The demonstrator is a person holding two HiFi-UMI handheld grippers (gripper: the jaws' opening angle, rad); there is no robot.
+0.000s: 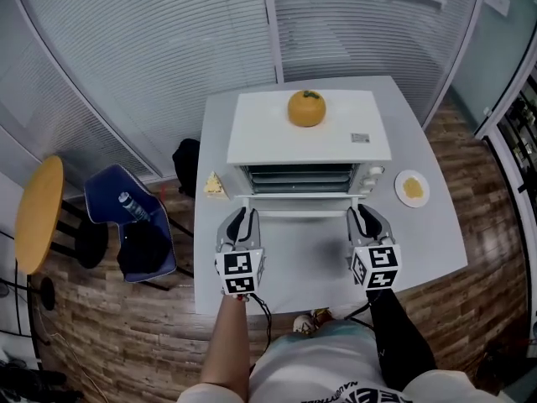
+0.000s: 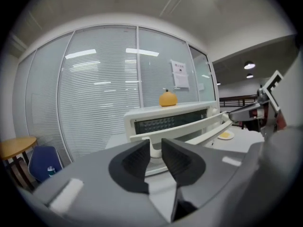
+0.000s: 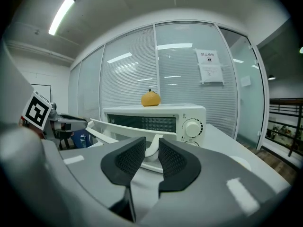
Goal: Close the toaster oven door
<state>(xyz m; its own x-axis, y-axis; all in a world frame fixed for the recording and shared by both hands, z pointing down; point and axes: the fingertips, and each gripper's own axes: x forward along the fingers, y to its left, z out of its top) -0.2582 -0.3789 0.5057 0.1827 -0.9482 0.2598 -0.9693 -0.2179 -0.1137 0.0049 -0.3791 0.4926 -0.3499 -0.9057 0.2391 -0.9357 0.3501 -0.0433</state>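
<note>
Toaster oven (image 1: pixel 306 137) sits at the far middle of the white table (image 1: pixel 436 242), with an orange (image 1: pixel 306 108) on its roof. The door (image 2: pixel 176 126) is part-way open, hinged at the bottom and tilted out toward the person; the racks show behind it.

Left gripper (image 1: pixel 243 214): jaws drawn in to a narrow gap, with the white post at the left end of the door handle (image 1: pixel 302 214) between them. Right gripper (image 1: pixel 362 211): same state, jaws pinched on the post at the handle's right end, below the control knobs (image 3: pixel 192 126). Nothing lies between the door and the oven mouth.

Surroundings:
- Small plate (image 1: pixel 412 188) with a yellow item, on the table just right of the oven and clear of the door.
- Pale wedge of food (image 1: pixel 215 185) at the oven's left front corner, beside the door's hinge side; contact not resolvable.
- Off the table, left: black bag (image 1: pixel 186 164) on the floor, a blue chair (image 1: pixel 105 200) holding a bottle (image 1: pixel 132 206), and a round yellow table (image 1: pixel 38 212).
- Glass wall with blinds behind.
</note>
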